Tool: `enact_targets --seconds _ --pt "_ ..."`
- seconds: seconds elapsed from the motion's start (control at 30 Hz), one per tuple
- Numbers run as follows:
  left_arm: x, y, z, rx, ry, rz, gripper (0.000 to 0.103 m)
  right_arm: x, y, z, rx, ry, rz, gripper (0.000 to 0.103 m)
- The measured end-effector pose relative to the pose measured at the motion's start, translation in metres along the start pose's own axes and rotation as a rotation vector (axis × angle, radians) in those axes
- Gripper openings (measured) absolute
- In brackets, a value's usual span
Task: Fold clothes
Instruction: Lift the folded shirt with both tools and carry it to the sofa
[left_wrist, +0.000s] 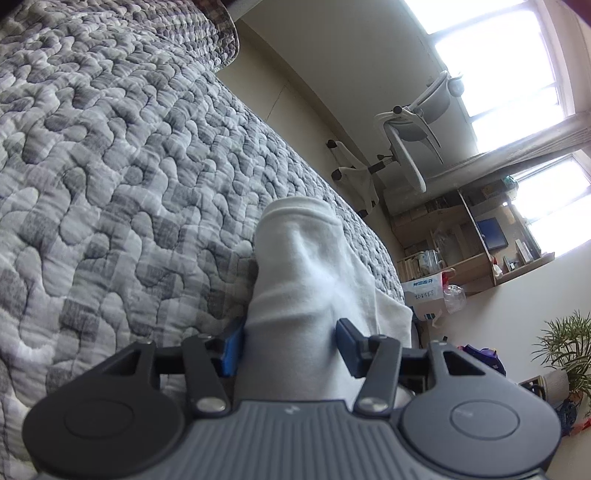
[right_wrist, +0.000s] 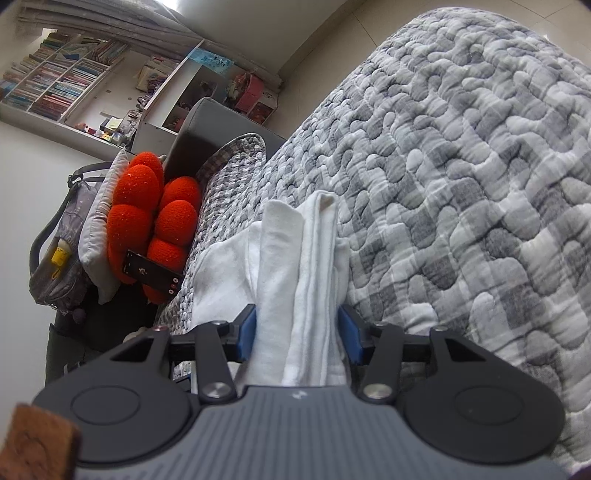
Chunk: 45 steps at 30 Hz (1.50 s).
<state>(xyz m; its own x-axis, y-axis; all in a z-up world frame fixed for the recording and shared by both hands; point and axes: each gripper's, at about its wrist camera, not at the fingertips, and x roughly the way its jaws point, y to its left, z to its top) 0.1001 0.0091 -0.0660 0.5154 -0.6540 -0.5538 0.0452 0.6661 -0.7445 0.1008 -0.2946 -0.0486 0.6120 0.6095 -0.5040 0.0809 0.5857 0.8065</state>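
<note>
The left gripper (left_wrist: 290, 347) was clamped on a bunched part of the white garment (left_wrist: 303, 273), the cloth pinched between its blue pads (left_wrist: 232, 350) and running straight ahead of the fingers to a ribbed hem at its far end. The right gripper (right_wrist: 297, 334) likewise gripped the white garment (right_wrist: 295, 266), but its view showed what the left's did not: several stacked folds standing edge-up between the pads (right_wrist: 246, 332), with a looser flap spreading off to the left of the fingers.

Beneath and ahead of both grippers lay a grey quilted bedspread (left_wrist: 122, 177), the garment resting on it. Only the left wrist view showed, beyond and to the right of its fingers, a white office chair (left_wrist: 402, 136), bright windows (left_wrist: 498, 48), a desk with shelves (left_wrist: 461, 254) and a potted plant (left_wrist: 565, 350). Only the right wrist view showed, to the left of its fingers, an orange knobbly cushion (right_wrist: 151, 214), a dark phone (right_wrist: 151, 275) leaning against it, a grey bag (right_wrist: 59, 254) and a bookshelf (right_wrist: 62, 81) on the far wall.
</note>
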Motion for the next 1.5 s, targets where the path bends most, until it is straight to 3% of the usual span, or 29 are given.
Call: enact_targets --seconds 0.13,0.3,0.63,0.93,1.13,1.5 --pt "0.002 -0.006 -0.005 0.035 -0.022 0.015 0.051 0.002 0.002 -0.001 -0.016 -0.015 -0.006 0.047" --pt "-0.006 -0.013 -0.004 0.049 -0.056 0.007 0.036 -0.001 0.018 -0.004 -0.061 -0.044 -0.026 0.037" --pt "-0.065 -0.018 0.011 0.039 -0.173 0.021 0.034 0.012 0.054 -0.014 -0.075 -0.062 0.044 0.035" --pt "-0.134 -0.009 0.027 0.052 -0.264 0.169 0.034 0.057 0.105 -0.031 -0.144 0.032 0.094 0.035" --pt "-0.176 0.012 0.044 0.025 -0.316 0.195 0.034 0.09 0.139 -0.039 -0.183 0.095 0.133 0.035" --pt "-0.268 0.077 0.058 -0.024 -0.508 0.219 0.032 0.185 0.219 -0.067 -0.301 0.246 0.257 0.035"
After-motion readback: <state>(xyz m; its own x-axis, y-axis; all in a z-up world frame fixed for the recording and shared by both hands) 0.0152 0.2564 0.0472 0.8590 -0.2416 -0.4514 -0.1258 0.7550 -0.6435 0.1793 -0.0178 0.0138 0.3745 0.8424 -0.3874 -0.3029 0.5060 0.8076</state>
